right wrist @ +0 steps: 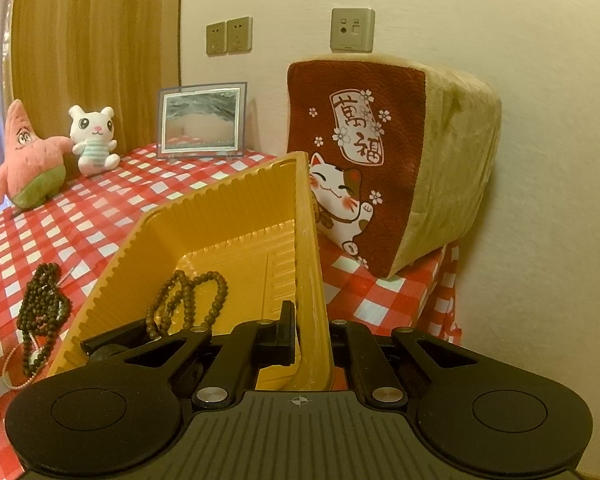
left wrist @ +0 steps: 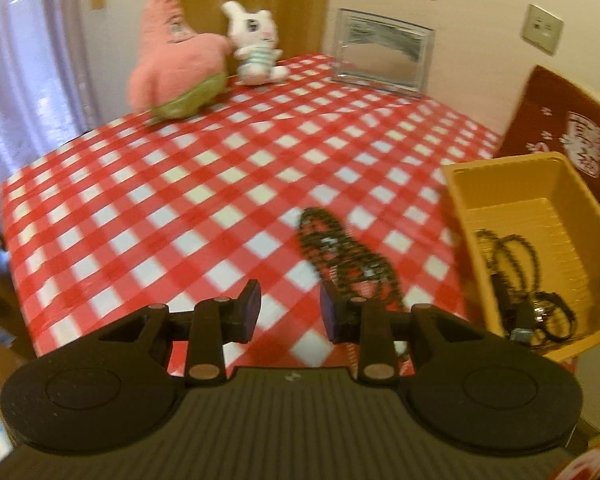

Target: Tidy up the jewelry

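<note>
A dark bead necklace [left wrist: 340, 252] lies bunched on the red-checked tablecloth [left wrist: 180, 200], just ahead of my left gripper [left wrist: 290, 300]. That gripper is open, nothing sits between its fingers, and the beads lie off its right fingertip. To the right stands a yellow plastic tray [left wrist: 512, 184] with another dark bead string [left wrist: 528, 280] inside. My right gripper [right wrist: 312, 340] is shut on the tray's [right wrist: 228, 216] right wall, one finger inside and one outside. Brown beads [right wrist: 188, 300] rest in the tray. The loose necklace [right wrist: 42, 304] lies left of the tray with a thin pale chain [right wrist: 10, 364] beside it.
A pink star plush [left wrist: 176, 60] and a white bunny plush [left wrist: 256, 48] sit at the table's far side beside a picture frame [left wrist: 380, 52]. A red cat-print cushion [right wrist: 364, 160] stands right behind the tray. The table edge drops off on the left [left wrist: 16, 248].
</note>
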Tool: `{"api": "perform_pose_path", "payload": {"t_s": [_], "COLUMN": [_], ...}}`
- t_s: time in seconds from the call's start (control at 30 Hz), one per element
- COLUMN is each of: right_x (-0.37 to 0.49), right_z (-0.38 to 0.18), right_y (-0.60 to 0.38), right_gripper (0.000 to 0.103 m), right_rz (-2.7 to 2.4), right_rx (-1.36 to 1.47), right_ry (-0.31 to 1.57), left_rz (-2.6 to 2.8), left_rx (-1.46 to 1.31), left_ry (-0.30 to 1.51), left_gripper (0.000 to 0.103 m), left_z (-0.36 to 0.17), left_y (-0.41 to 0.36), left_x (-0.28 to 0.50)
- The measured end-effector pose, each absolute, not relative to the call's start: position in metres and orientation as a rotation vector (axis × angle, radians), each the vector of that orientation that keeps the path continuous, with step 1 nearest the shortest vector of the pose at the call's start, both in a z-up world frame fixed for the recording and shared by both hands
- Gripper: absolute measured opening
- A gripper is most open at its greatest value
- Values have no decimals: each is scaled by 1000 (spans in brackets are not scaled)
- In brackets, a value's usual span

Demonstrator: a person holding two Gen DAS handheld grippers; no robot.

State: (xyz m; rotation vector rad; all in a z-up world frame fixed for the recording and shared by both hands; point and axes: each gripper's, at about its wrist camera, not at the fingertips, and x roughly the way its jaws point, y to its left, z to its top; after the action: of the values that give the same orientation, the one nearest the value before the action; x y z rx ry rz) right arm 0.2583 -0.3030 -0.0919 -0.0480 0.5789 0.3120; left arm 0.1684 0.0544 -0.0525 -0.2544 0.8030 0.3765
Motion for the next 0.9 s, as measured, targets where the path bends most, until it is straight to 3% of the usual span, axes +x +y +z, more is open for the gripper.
{"api": "perform_pose_path", "payload": {"t_s": [0.9], "right_x": [258], "right_z": [-95], "right_y": [-302], "right_gripper": [6], "right_rz": [307], "right_rx": [-71], "right_ry": [596], "left_rz": [534], "left_rx": [-281], "left_ry": [869], "left_gripper": [29], "left_z": [-74], "left_y": [95], "left_x": [98]}}
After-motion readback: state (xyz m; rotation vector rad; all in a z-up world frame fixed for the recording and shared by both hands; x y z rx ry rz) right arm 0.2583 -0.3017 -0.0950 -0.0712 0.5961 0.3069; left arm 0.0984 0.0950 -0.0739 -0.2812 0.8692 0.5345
